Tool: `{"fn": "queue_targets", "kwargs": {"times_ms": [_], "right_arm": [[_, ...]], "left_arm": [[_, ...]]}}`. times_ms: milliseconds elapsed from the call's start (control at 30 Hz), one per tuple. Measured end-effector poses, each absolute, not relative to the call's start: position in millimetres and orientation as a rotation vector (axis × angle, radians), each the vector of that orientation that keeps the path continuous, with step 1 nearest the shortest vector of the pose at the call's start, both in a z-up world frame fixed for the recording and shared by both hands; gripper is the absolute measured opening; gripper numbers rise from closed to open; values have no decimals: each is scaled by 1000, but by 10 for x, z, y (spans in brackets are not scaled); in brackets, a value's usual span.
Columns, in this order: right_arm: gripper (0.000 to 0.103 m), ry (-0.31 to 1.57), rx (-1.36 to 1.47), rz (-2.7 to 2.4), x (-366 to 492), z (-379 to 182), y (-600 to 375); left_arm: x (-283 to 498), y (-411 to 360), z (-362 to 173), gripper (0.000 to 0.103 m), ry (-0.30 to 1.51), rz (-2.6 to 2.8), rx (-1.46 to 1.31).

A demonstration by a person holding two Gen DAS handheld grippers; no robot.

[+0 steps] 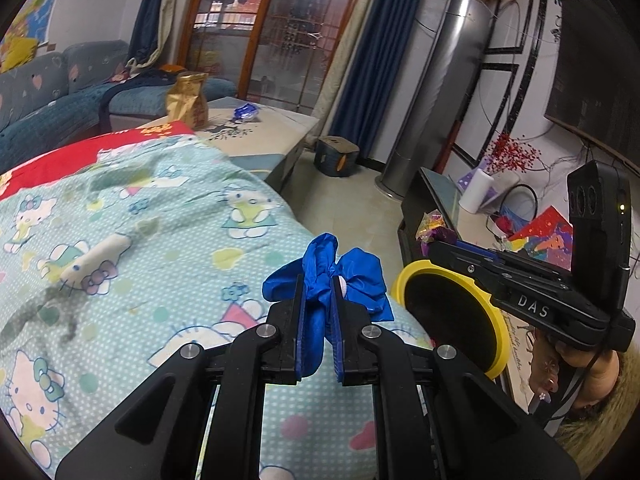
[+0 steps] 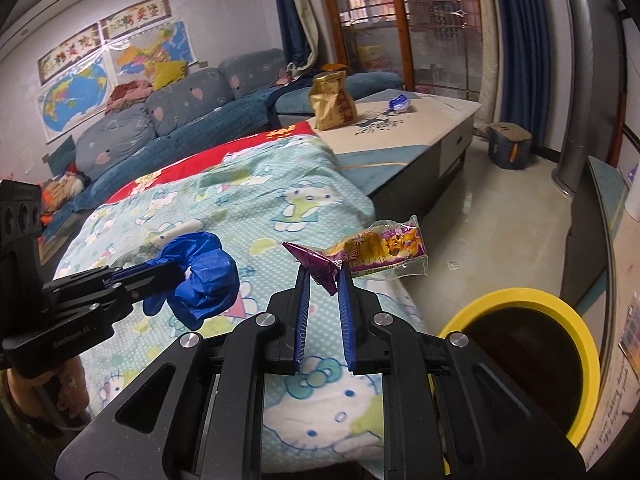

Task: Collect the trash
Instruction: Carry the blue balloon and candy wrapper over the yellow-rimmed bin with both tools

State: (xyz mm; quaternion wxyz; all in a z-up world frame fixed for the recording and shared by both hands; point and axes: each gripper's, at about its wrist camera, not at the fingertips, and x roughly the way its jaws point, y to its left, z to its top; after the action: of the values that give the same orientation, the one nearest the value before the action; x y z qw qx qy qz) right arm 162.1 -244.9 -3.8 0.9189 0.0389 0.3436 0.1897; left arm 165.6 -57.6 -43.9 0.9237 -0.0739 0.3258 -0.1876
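My left gripper (image 1: pixel 318 280) is shut on a crumpled blue plastic bag (image 1: pixel 326 268), held above the cartoon-print quilt (image 1: pixel 140 240); the same bag (image 2: pixel 204 276) shows at the left of the right wrist view. My right gripper (image 2: pixel 323 274) is shut on the purple end of a clear-and-purple snack wrapper (image 2: pixel 376 252), which sticks out to the right. That wrapper (image 1: pixel 434 228) also shows at the right gripper's tip in the left wrist view. A yellow-rimmed bin (image 2: pixel 532 356) with a dark inside stands just right of the quilt's edge, below the right gripper; its rim (image 1: pixel 496 344) shows beside the left one.
On the low table (image 2: pixel 424 120) beyond the quilt stand a gold snack bag (image 2: pixel 332 100) and a small blue wrapper (image 2: pixel 400 104). A sofa (image 2: pixel 180 120) runs along the left wall. A dark box (image 2: pixel 510 148) sits on the tiled floor, and a TV cabinet (image 1: pixel 440 196) stands at right.
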Motion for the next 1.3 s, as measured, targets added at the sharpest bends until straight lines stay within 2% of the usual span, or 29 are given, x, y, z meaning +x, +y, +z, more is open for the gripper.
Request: {"fn": "queue_targets", "kwargs": {"times_ms": [800, 1300], "right_arm": [[10, 684, 165, 244, 1325, 34, -3253], [10, 718, 175, 177, 1165, -105, -3584]], "left_arm": [[1598, -1319, -329, 10, 656, -524, -38], [1562, -1765, -372, 10, 660, -590, 25]]}}
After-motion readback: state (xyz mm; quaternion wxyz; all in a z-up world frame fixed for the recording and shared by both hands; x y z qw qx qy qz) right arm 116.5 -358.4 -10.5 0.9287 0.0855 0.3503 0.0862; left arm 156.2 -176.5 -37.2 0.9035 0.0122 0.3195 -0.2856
